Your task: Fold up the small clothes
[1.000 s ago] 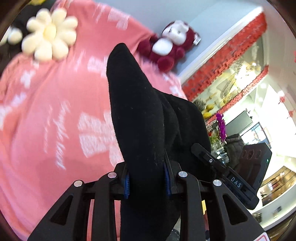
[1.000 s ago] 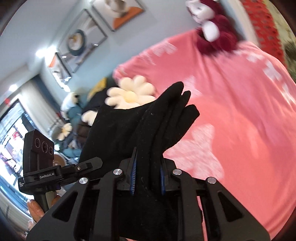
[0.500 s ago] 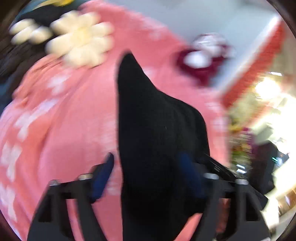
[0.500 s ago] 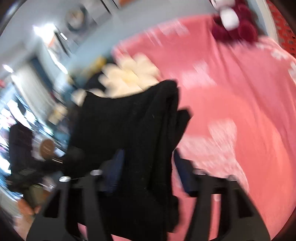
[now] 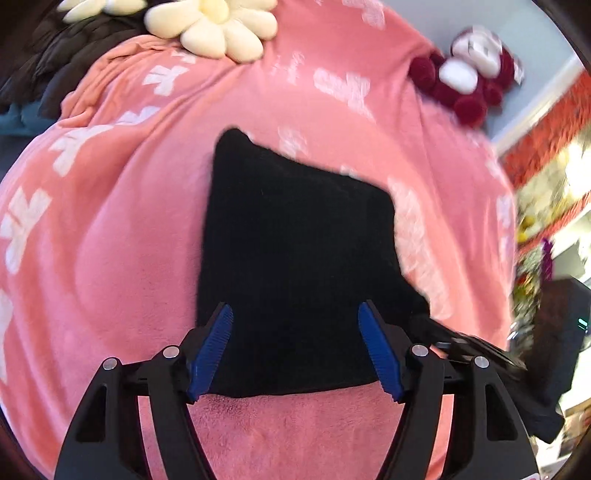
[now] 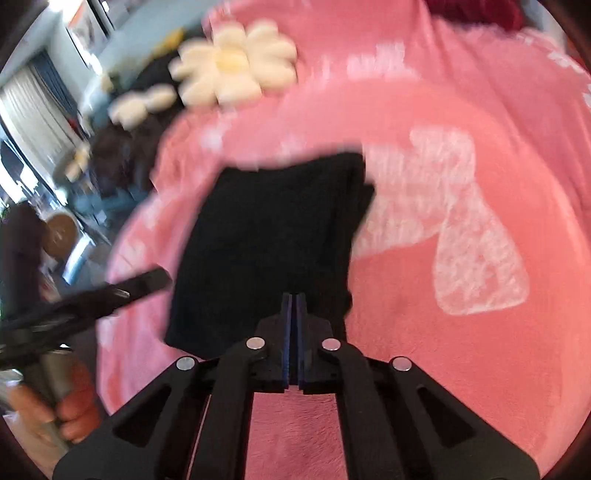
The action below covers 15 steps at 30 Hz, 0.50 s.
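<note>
A black knitted garment (image 5: 295,240) lies folded flat on the pink blanket (image 5: 110,221). My left gripper (image 5: 294,306) hovers over its near edge. The blue pads (image 5: 212,347) stand wide apart and are closing slightly; the cloth lies under the gap and neither pad presses on it. In the right wrist view the same garment (image 6: 266,240) lies ahead of my right gripper (image 6: 294,295), whose pads are shut together with nothing between them, just above the garment's near right corner.
A cream flower cushion (image 5: 218,26) and a dark red plush toy (image 5: 469,85) sit at the blanket's far end. A hand (image 6: 66,417) holds the left gripper's handle (image 6: 110,291) at the left of the right wrist view.
A second ago both grippers held the black garment up in the air. Both have come down and let go; the garment now rests flat on the blanket and the right jaws have shut empty.
</note>
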Motion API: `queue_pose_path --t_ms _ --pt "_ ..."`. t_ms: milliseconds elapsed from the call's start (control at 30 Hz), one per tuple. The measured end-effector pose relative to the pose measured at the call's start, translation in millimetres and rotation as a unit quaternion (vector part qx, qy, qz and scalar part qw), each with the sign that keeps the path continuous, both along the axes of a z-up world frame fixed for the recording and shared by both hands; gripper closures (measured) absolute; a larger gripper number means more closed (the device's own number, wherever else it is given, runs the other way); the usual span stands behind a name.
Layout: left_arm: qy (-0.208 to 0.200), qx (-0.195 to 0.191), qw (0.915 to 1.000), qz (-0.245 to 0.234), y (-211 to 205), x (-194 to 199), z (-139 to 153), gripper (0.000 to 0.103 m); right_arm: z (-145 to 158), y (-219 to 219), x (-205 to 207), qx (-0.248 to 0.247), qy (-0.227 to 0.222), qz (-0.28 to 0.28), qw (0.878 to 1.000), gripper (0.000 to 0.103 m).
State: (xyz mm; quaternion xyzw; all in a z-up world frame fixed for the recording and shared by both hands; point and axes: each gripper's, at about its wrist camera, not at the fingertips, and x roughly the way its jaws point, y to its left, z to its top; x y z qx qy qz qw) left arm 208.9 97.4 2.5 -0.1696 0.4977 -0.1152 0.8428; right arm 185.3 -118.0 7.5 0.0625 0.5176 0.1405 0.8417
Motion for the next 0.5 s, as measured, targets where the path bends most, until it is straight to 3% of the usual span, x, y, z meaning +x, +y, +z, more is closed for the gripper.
queue_pose_path --t_ms 33,100,200,300,400,433,467,500 --pt "0.024 0.023 0.9994 -0.009 -7.1 5.6 -15.5 0.035 -13.3 0.4 1.9 -0.009 0.017 -0.003 1.000 0.103" --pt "0.051 0.043 0.9977 -0.013 -10.6 5.2 -31.5 0.037 -2.2 -4.5 -4.1 0.021 0.008 -0.017 1.000 0.102" --pt "0.024 0.042 0.9987 -0.016 -8.5 -4.0 -25.8 0.037 18.5 -9.2 -17.2 0.047 -0.022 -0.023 0.998 0.102" --pt "0.033 0.044 0.9984 -0.012 -8.1 -3.6 -28.9 0.037 -3.1 -5.7 -11.7 0.003 0.009 -0.017 1.000 0.101" --pt "0.034 0.042 0.9985 -0.006 -4.7 -4.4 -23.1 0.035 6.3 -19.1 -9.4 0.038 -0.003 -0.045 0.998 0.098" --pt "0.029 0.039 0.9988 -0.003 -2.8 -5.4 -19.3 0.035 10.2 -21.7 -7.1 0.041 -0.008 -0.051 0.998 0.093" --pt "0.028 0.035 0.9990 -0.001 1.2 -3.1 -17.4 0.035 13.6 -23.8 0.1 0.045 -0.013 -0.054 0.997 0.075" --pt "0.029 0.030 0.9991 0.000 3.4 -0.2 -16.7 0.035 14.9 -24.3 10.5 0.044 -0.014 -0.057 0.997 0.050"
